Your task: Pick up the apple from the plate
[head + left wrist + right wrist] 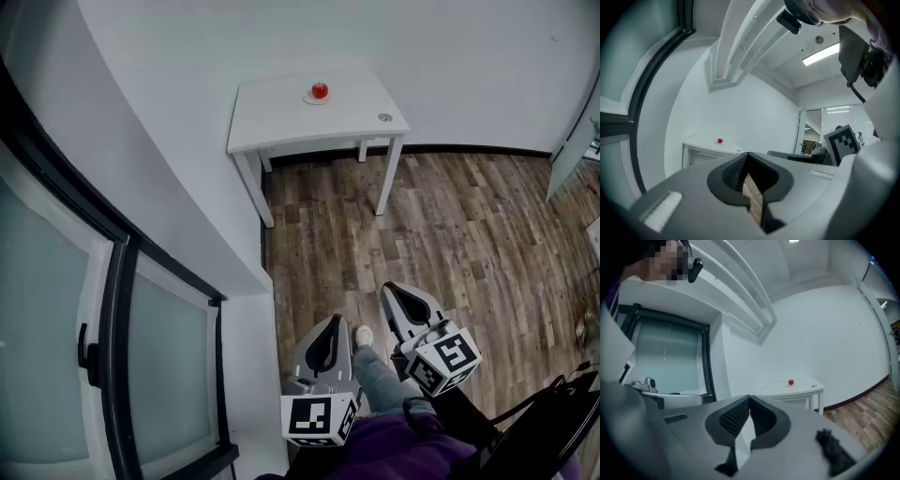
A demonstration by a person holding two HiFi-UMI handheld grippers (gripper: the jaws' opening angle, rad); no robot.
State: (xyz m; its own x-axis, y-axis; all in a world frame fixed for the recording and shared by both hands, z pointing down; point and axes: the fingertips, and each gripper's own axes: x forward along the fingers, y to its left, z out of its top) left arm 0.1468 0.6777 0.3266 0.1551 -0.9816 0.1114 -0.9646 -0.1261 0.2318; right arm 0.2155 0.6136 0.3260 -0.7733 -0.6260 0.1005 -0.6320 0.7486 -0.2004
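Brown wood-plank floor (450, 244) fills the room ahead of you, closed in by plain white walls (169, 112). On your left is a large frosted glass door (56, 328) in a dark frame, with a dark handle (87, 354) on it.

Across the room, a white table (281, 117) stands in the corner against the walls, well apart from you and from both tools.

You hold both grippers low and close to your body, roughly level and aimed toward the table. Your left gripper (334, 323) is closed: in the left gripper view its ribbed pads meet at the tips, and only floor shows through the gap behind them. Your right gripper (392, 291) is the same, with its jaws brought fully together and nothing between them. The marker cubes sit at the near ends of both tools.

Your leg in jeans (380, 380) shows between the two grippers, with a pale shoe (363, 336) on the floor.

A small white plate (310, 98) lies on the tabletop toward the back edge. The red apple (320, 90) sits on that plate, untouched. A small round grey disc (385, 117) lies near the table's front right corner, away from the plate.
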